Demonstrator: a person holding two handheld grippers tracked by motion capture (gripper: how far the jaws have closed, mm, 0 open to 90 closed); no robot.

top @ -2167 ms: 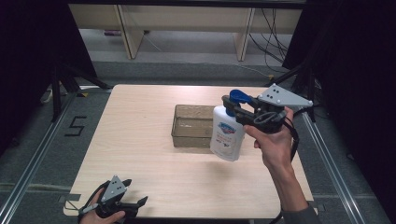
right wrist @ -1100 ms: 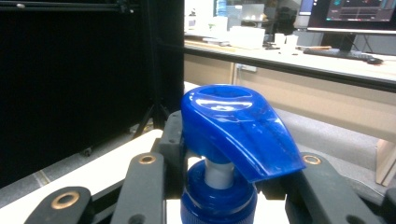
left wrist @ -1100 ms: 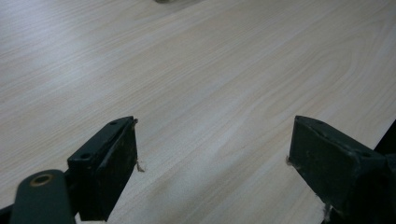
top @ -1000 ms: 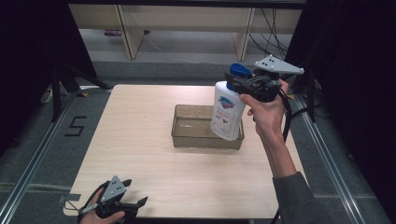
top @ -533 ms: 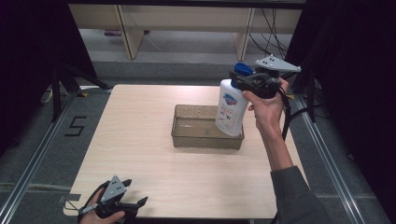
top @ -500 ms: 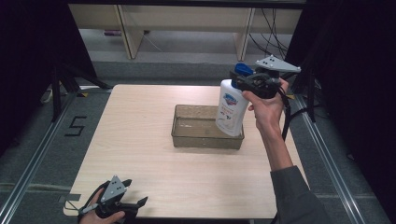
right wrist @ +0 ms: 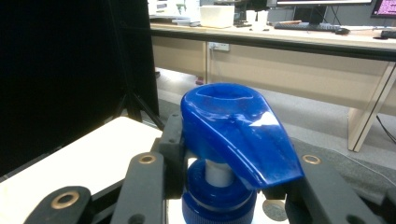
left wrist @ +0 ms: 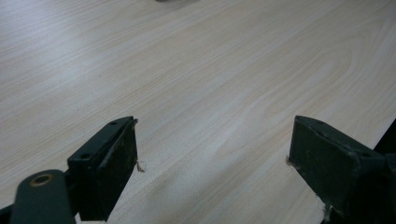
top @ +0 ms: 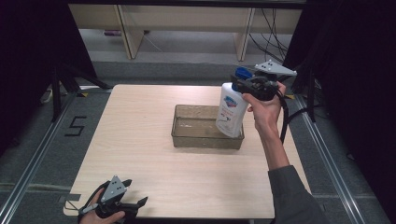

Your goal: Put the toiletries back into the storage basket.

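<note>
The soap bottle (top: 231, 109) is hanging upright over the right end of the clear tray (top: 196, 135) on the pale wooden table (top: 140, 140), blue pump up; desks are standing behind. My right gripper (top: 248, 86) is clenching its neck. My left gripper (top: 135, 205) is resting spread at the near edge.

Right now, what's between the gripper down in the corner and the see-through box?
Nothing but bare wooden table, in the high view, between the left gripper and the clear box.

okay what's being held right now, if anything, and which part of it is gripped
The right gripper holds the white pump bottle by its neck, just under the blue pump head. The left gripper is open, holding nothing.
</note>
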